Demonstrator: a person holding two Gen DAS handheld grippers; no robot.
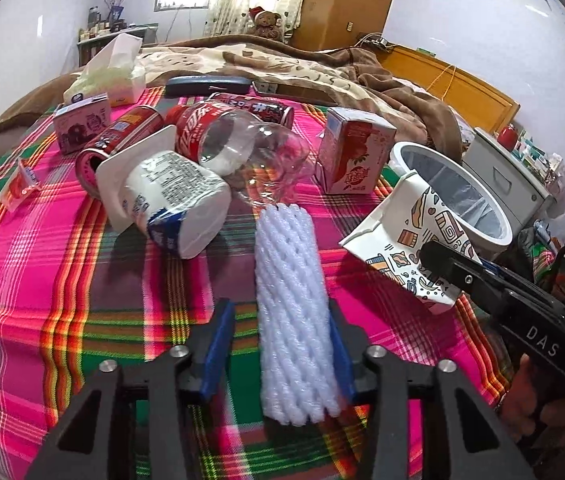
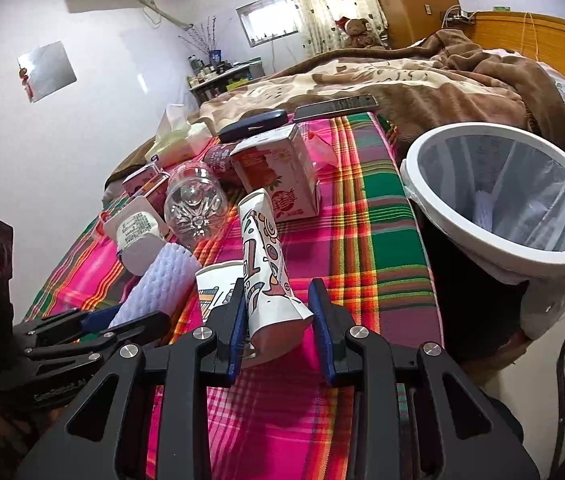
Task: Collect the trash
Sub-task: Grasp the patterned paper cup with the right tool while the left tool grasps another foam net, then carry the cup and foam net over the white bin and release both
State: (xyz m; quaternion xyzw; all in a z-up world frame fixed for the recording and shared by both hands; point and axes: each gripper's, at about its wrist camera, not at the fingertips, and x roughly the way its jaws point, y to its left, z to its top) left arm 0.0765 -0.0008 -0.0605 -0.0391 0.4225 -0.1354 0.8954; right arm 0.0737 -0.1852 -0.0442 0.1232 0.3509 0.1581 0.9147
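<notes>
Lying lengthwise between the left gripper (image 1: 278, 344)'s fingers, the white foam sleeve (image 1: 290, 304) runs straight ahead along their own line, its far end pointing at the clear bottle (image 1: 258, 152). Those fingers stand narrow around its near end: the right-hand pad touches the foam, while the left-hand pad shows a slim gap, so the grip does not look complete. The right gripper (image 2: 278, 320) has its fingers drawn in on a crushed paper cup (image 2: 266, 264), which rises steeply away from them; both pads appear to press its lower, flattened end. Everything rests on a bed spread with a bright plaid cloth (image 2: 378, 240), not a counter.

What the coming move turns on is the bin (image 2: 502, 208): it stands off the bed's edge on the right-hand side, so the right hand with the cup is the nearer one, and the left must cross further.

Only the right wrist view looks down into the bin's lined mouth and shows the left gripper from the side. Only the left wrist view shows the foam's full length and the cans (image 1: 118, 140) and cartons (image 1: 354, 152) remaining behind it.
</notes>
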